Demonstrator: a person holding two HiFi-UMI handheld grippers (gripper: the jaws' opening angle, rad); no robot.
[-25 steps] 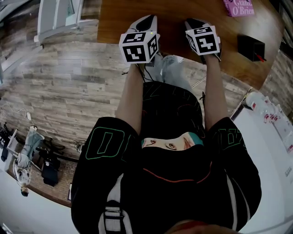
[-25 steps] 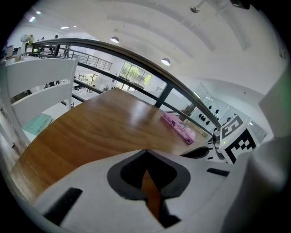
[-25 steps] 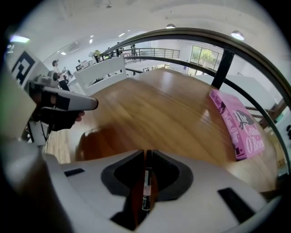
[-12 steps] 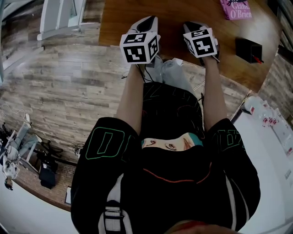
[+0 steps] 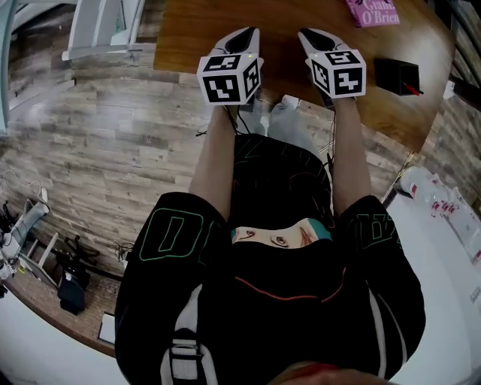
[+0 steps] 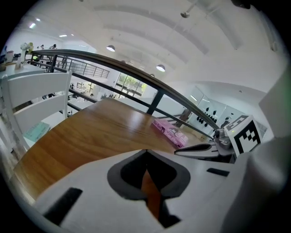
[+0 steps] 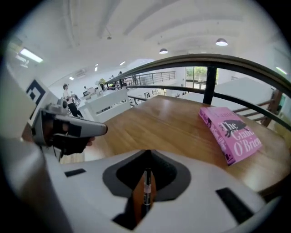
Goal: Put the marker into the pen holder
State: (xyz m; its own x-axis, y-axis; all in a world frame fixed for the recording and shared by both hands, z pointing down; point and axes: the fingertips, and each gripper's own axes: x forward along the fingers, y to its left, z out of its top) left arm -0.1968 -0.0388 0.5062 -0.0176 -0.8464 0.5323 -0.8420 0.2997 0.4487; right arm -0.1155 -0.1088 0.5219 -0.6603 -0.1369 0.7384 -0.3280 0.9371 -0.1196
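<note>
A thin black marker (image 7: 146, 187) stands upright between the jaws of my right gripper (image 7: 146, 157), which is shut on it. In the head view the right gripper (image 5: 311, 35) hangs over the wooden table (image 5: 195, 30), left of the black pen holder (image 5: 396, 75), which has something red sticking out of it. My left gripper (image 5: 246, 31) is level beside the right one, apart from it. Its jaws (image 6: 145, 152) are shut with nothing held. The marker does not show in the head view.
A pink book (image 5: 373, 11) lies on the table beyond the pen holder, also seen as the pink book (image 7: 229, 132). A white chair (image 5: 98, 26) stands at the table's left end. A white counter (image 5: 443, 225) runs along the right. A railing borders the table's far side.
The right gripper with the marker has drawn closer to the pen holder. The left gripper has stayed almost where it was. The head view has shifted slightly.
</note>
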